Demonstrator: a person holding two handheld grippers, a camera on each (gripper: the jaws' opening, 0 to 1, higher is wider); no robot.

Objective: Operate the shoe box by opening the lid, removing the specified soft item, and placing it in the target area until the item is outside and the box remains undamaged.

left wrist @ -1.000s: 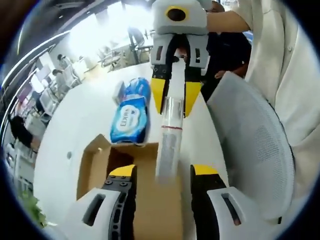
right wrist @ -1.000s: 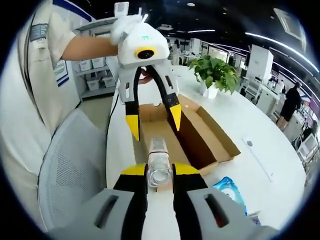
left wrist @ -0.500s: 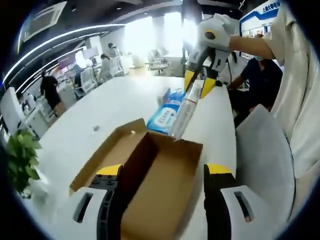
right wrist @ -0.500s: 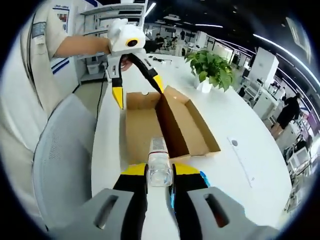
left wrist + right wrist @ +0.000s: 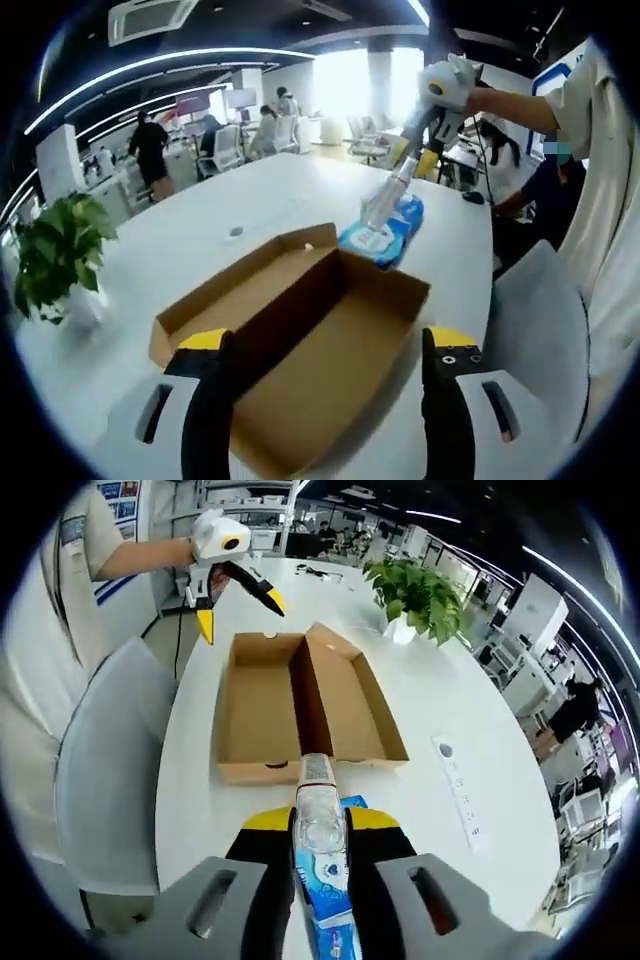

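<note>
The right gripper (image 5: 320,825) has its two yellow-tipped jaws clenched on one clear plastic bottle (image 5: 317,815), whose long axis runs straight out along the jaws toward the shoe box (image 5: 300,705), with the labelled end farthest from the camera. In the left gripper view that same bottle (image 5: 383,195) hangs slanted from the right gripper (image 5: 420,160), its free end low, over the one blue wipes pack (image 5: 382,228) that lies on the white table (image 5: 190,250) just beyond the box's far corner; the right gripper view shows this pack (image 5: 330,900) directly beneath the jaws. The left gripper (image 5: 320,350) stands released, its jaws wide apart with nothing between them, hovering at the near end of the open cardboard box (image 5: 300,330); the right gripper view shows it (image 5: 235,595) from across the table, raised past the box's far end. One box, lid folded flat beside the tray, both halves bare inside. One potted plant (image 5: 420,600) stands on the table, and a grey mesh chair (image 5: 105,770) sits beside it
</note>
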